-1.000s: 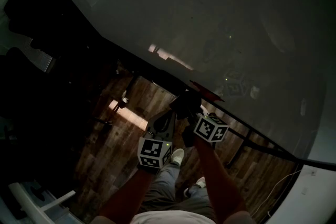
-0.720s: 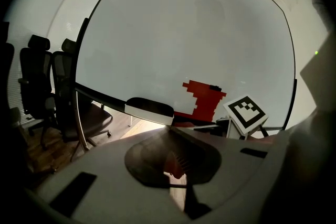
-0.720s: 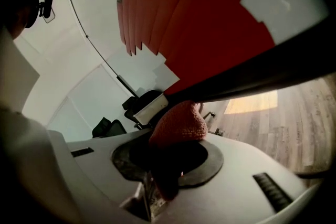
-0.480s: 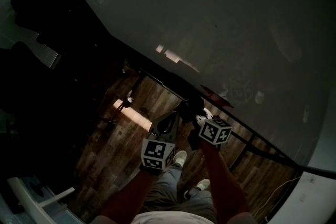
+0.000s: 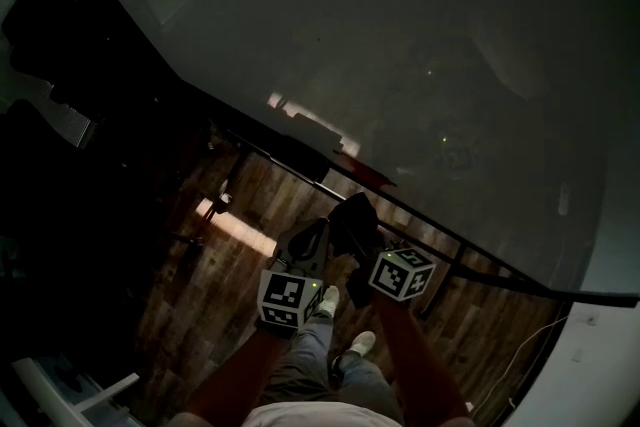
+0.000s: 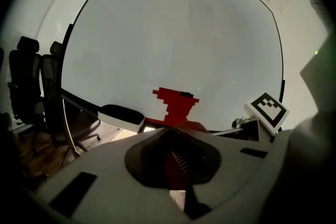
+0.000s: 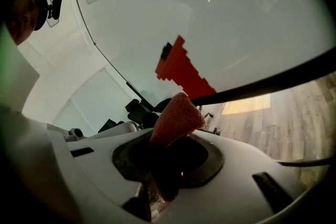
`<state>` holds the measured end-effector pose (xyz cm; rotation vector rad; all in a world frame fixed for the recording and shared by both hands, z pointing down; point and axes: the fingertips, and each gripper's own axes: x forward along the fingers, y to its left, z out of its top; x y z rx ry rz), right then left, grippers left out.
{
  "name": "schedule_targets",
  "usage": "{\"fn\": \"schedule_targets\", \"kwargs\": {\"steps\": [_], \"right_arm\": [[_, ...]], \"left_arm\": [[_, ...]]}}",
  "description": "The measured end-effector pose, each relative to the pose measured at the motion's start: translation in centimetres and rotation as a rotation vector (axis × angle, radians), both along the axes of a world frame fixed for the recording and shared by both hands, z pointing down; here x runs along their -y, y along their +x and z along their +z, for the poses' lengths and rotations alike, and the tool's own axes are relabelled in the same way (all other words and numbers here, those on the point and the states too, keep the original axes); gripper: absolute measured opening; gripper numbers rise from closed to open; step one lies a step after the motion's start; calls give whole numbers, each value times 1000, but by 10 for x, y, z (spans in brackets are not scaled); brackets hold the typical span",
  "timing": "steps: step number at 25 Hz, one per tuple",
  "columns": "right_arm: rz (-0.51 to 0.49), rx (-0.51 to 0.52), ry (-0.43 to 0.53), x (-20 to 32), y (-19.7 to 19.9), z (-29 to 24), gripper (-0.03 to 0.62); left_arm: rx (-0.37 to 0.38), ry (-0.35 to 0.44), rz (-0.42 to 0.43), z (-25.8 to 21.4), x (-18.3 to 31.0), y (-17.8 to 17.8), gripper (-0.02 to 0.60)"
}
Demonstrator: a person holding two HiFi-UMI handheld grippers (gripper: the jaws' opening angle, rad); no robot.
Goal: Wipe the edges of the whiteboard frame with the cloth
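The whiteboard (image 5: pixel 400 35) fills the upper part of the dim head view. Its dark lower frame edge (image 5: pixel 452 241) runs diagonally, and it also shows as the frame edge (image 7: pixel 273 83) in the right gripper view. My right gripper (image 5: pixel 362 233) is shut on a red cloth (image 7: pixel 176 115), whose bunched end sticks out past the jaws. The cloth (image 5: pixel 355 213) hangs just below the frame edge and looks dark here. My left gripper (image 5: pixel 316 237) is beside it on the left. The left gripper (image 6: pixel 170 131) has its jaws closed together, with nothing clearly between them.
A black-topped eraser (image 6: pixel 122 116) lies on the board's lower ledge, next to a red patch (image 6: pixel 176 105). Black office chairs (image 5: pixel 40 15) stand at the left. Below are wooden floor (image 5: pixel 200 285) and the person's legs and shoes (image 5: pixel 338 300).
Both grippers have dropped a little away from the frame's lower edge, and the cloth now hangs just below it. The right gripper still holds the cloth.
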<state>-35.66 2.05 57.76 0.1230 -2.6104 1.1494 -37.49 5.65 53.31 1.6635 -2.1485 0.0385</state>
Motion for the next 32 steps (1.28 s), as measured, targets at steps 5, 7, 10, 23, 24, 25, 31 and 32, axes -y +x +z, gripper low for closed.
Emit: {"fn": "schedule_targets", "kwargs": {"steps": [5, 7, 10, 23, 24, 25, 31, 32], "right_arm": [[27, 20, 57, 7, 47, -42, 92], [32, 28, 85, 8, 65, -61, 92], [36, 50, 123, 7, 83, -90, 92], [35, 137, 252, -23, 162, -206, 91], [37, 141, 262, -24, 170, -213, 91], [41, 143, 270, -24, 178, -219, 91], [53, 156, 306, -26, 213, -245, 91], [53, 162, 313, -26, 217, -249, 91]], "left_arm": [[21, 22, 33, -30, 7, 39, 8], [26, 35, 45, -46, 6, 55, 8], [34, 34, 55, -62, -1, 71, 8], [97, 77, 55, -161, -27, 150, 8], [106, 84, 59, -169, -27, 156, 8], [115, 90, 65, -175, -27, 163, 8], [156, 110, 92, -201, -27, 198, 8], [161, 114, 94, -204, -27, 202, 8]]}}
